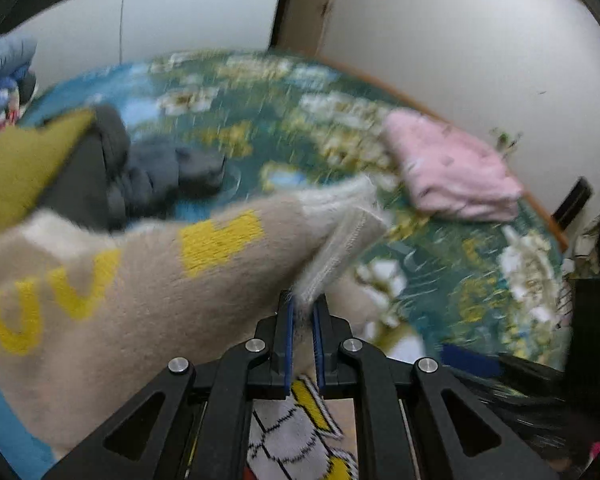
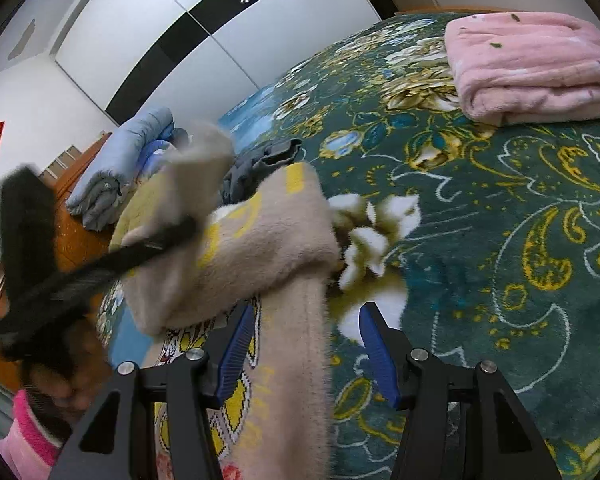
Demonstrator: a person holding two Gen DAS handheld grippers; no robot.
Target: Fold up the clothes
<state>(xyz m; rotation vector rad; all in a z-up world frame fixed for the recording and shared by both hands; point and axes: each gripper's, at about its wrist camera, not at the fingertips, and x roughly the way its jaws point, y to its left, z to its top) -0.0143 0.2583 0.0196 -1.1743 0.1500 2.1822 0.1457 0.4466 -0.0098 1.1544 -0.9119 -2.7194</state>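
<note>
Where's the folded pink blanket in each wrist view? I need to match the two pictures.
Left wrist view: pink blanket lies right of centre, near the far edge of the floral bedspread.
Right wrist view: pink blanket sits in the top right corner, on the same bedspread.
Shared landmark: the grey garment bunched on the bedspread.

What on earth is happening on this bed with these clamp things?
A person holding two hand grippers is folding a fuzzy beige sweater on a floral bedspread. The left gripper is pinched shut on the sweater's white cuff, lifting it. The right gripper is open, its fingers either side of another part. A folded pink garment lies aside.
</note>
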